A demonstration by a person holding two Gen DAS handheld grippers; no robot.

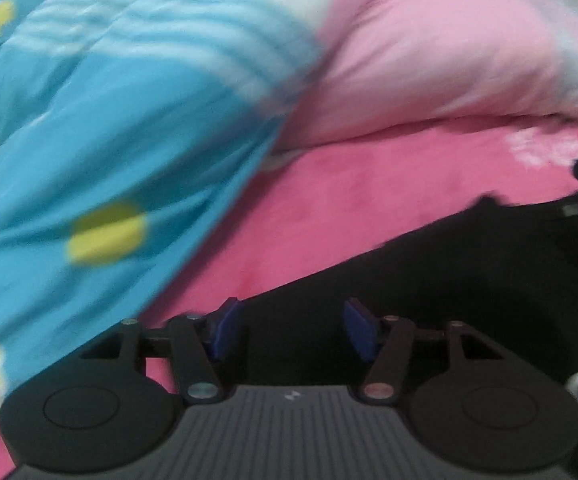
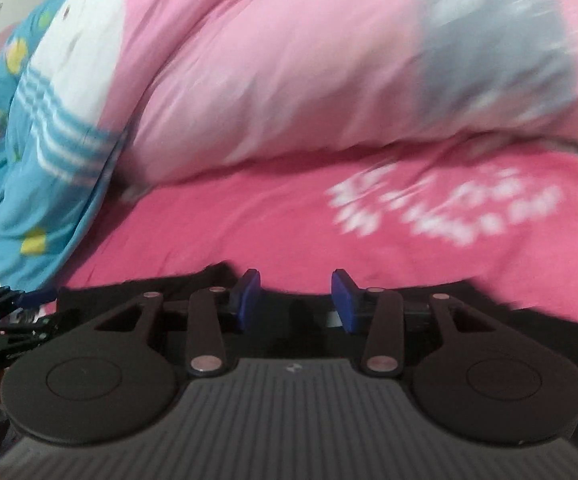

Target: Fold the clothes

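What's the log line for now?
left gripper: open, empty | right gripper: open, empty | black garment: flat on pink sheet

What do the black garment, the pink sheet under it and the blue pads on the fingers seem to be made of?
Black garment: soft matte cloth, probably knit; it lies limp and shows no shine.
Pink sheet: thin woven fabric, likely cotton, matte with a white print.
Blue pads: smooth matte rubber or soft plastic, judging by their flat, even blocks. Blur leaves the weave uncertain.
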